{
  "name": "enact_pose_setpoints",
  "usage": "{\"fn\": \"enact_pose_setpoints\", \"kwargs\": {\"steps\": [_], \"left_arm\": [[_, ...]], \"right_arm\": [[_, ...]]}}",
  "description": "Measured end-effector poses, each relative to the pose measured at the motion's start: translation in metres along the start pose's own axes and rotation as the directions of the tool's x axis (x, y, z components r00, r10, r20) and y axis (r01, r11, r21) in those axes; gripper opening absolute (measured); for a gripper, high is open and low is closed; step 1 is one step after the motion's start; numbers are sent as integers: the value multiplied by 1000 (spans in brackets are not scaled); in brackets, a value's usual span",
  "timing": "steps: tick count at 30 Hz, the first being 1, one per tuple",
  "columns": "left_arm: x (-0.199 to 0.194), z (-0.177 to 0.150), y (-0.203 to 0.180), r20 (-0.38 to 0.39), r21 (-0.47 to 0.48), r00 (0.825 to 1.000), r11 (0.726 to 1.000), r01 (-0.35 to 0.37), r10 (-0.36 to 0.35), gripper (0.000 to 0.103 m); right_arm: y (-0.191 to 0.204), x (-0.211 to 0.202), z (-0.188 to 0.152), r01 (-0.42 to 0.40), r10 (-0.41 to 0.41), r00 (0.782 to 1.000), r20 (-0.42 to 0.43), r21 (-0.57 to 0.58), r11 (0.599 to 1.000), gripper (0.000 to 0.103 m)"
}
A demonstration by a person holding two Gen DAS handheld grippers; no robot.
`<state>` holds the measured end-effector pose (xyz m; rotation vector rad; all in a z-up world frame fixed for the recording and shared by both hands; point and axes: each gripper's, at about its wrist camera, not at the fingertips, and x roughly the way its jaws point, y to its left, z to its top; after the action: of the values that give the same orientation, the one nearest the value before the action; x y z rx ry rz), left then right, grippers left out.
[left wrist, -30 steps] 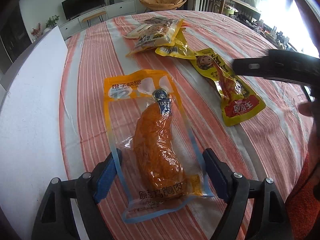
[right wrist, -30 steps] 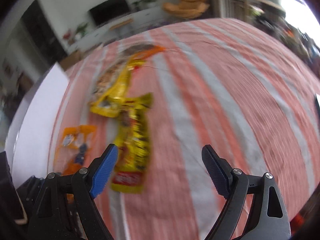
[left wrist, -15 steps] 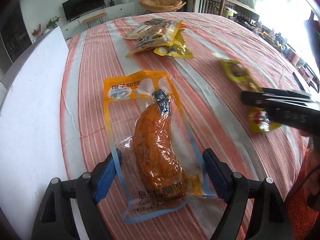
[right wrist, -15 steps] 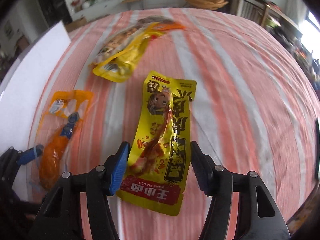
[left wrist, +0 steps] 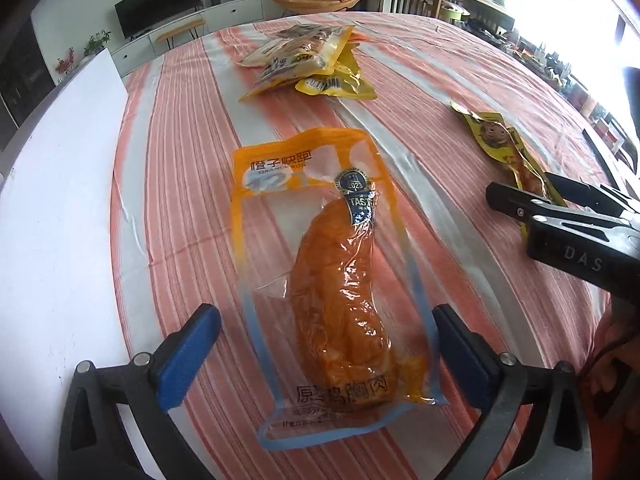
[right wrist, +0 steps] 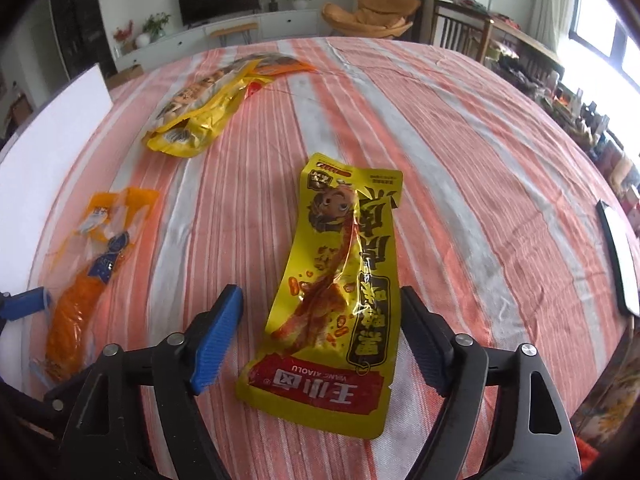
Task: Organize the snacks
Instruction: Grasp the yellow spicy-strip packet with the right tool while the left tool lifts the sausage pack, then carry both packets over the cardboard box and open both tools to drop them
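An orange chicken-breast packet (left wrist: 336, 280) lies flat on the striped cloth between the fingers of my left gripper (left wrist: 326, 356). Its jaws are opening wide and the blue pads stand clear of the packet's edges. A long yellow snack packet (right wrist: 340, 300) lies between the fingers of my right gripper (right wrist: 320, 332), whose jaws are also opening; the pads do not press on it. The left wrist view shows that yellow packet (left wrist: 504, 148) at the right, partly behind one of the right gripper's black fingers (left wrist: 560, 216). The orange packet (right wrist: 84, 280) sits at the left of the right wrist view.
A pile of yellow snack packets (left wrist: 304, 60) (right wrist: 212, 108) lies further back on the table. A white board (left wrist: 60, 200) runs along the left edge. A dark flat object (right wrist: 616, 256) rests at the right edge of the table. Furniture stands beyond.
The left jaws have spread wider around the orange packet. The right gripper narrowed on the yellow packet, drew it to the right away from the orange one, then widened again.
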<state>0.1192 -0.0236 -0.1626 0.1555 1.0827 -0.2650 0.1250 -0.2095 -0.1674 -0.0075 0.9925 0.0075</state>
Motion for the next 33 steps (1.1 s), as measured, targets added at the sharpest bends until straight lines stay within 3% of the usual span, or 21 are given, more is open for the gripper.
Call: {"fn": "enact_pose_setpoints", "kwargs": {"steps": [14,16,17,20,21,22,23,24,28,30,33], "left_arm": [[1,-1,1,4,21,1000,1000,14,-14,103],[-2,-1,2,13,11,1000,1000,15,-15,93],[-7,-1,1,35,17,999,1000,11,-12,76],[-12,2,6,37,-17,999,999,27,-27,60],[-17,3,10,45,-43,998,998,47,-45,53],[-20,3,12,47,-55,997,997,63,-60,52],[-22,4,13,49,-59,996,995,79,-76,50],[-24,4,14,49,-59,995,994,93,-90,49],[-33,3,21,66,-121,982,976,183,-176,47],[-40,4,25,81,-153,971,959,237,-227,47],[-52,7,22,105,-153,961,950,271,-257,47]], "right_arm": [[-8,-10,-10,-3,3,1000,-2,10,1000,86],[-8,-10,-10,-5,5,1000,-9,9,1000,88],[-8,-9,-8,-7,7,1000,-23,4,1000,88],[-9,-3,3,-20,19,995,-94,-9,1000,88],[-11,-2,7,-34,31,993,-111,-18,999,83],[-15,-3,8,-41,39,993,-112,-14,999,60],[-22,-6,10,-32,31,994,-104,-8,999,58],[-30,-8,11,-68,70,992,-107,25,997,49],[-76,-19,4,-248,280,956,-83,273,929,45],[-98,-26,-6,-389,426,905,-4,403,829,45],[-112,-32,-17,-462,496,866,61,475,749,46]]}}
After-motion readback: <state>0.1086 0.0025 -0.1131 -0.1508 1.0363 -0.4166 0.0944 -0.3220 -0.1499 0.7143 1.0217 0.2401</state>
